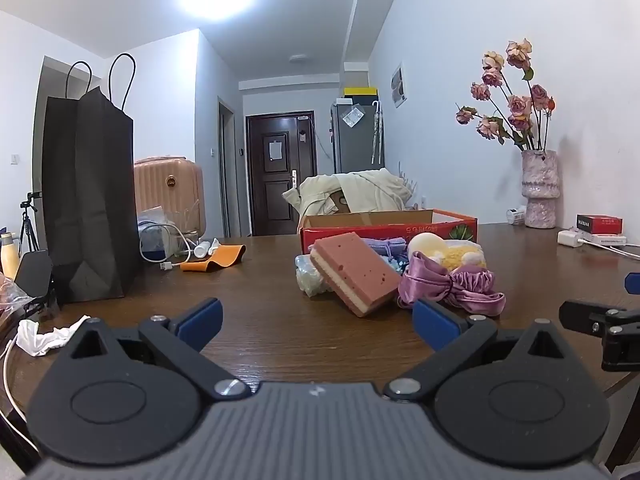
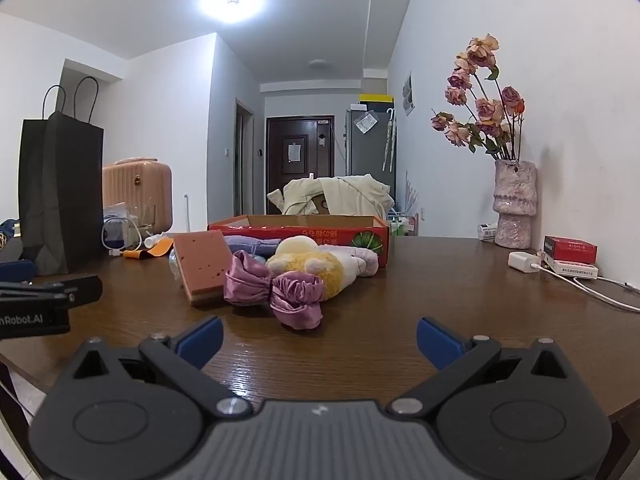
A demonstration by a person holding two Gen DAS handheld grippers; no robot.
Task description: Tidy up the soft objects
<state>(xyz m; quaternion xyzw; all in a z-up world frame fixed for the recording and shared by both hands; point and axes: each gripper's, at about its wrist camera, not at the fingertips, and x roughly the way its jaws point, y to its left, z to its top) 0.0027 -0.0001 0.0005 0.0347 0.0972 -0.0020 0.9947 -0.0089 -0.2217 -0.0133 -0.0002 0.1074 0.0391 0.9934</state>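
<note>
Nearest, the left gripper (image 1: 318,322) and the right gripper (image 2: 320,336) hang over the dark wooden table (image 1: 260,320), each with its blue-padded jaws spread wide and nothing between them. Part of the left gripper's body at the left edge of the right view reads "Robot.AI".

Just beyond lies the soft heap: a shiny pink satin scrunchie bow (image 2: 276,292), a pink-and-cream layered sponge block (image 1: 354,276) propped tilted, a fluffy yellow-and-white plush toy (image 2: 316,266) and folded lilac cloth (image 2: 256,245).

Behind, touching the heap, stands a red cardboard box (image 2: 352,236) printed with a watermelon; its writing is unreadable.
</note>
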